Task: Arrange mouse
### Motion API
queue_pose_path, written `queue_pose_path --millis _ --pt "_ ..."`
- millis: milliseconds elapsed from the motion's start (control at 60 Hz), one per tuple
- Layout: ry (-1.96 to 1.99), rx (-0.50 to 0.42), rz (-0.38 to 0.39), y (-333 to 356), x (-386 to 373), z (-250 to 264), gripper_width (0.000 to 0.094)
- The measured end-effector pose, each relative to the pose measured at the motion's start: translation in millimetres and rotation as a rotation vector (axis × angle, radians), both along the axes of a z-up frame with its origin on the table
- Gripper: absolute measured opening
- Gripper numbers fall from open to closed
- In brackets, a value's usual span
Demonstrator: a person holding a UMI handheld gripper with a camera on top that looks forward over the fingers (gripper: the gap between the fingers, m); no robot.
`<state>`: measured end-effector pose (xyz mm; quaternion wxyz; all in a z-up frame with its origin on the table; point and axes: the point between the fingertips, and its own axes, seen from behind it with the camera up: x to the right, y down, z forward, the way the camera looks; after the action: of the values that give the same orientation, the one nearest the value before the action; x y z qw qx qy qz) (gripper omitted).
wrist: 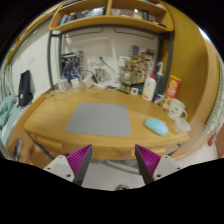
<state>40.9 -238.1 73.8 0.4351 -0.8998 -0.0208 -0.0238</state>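
Fingers of the gripper [114,162] stand spread apart with nothing between them, their magenta pads [79,159] facing each other across the gap, hanging over the near edge of a wooden desk [45,120]. Beyond them, on the desk top, lies a grey mouse mat [99,120]. To the right of the mat and just off its edge rests a light blue mouse [156,126], well ahead of the right finger. Farther right stands a white mug [177,107]. Along the far side of the desk a white bottle [149,88] rises amid clutter too small to make out, beneath a wooden shelf [110,20].
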Motion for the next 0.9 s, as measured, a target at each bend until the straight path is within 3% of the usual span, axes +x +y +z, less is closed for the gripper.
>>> queue_pose_path --millis 150,350,900 --pt "-0.006 -0.026 -0.099 -17.0 112.2 -48.3 0.0854" --pt "-0.036 -0.054 -0.141 14.8 194.7 -61.8 0.0854" --pt "0.048 -0.092 -0.009 127.7 240.9 -88.0 0.0833"
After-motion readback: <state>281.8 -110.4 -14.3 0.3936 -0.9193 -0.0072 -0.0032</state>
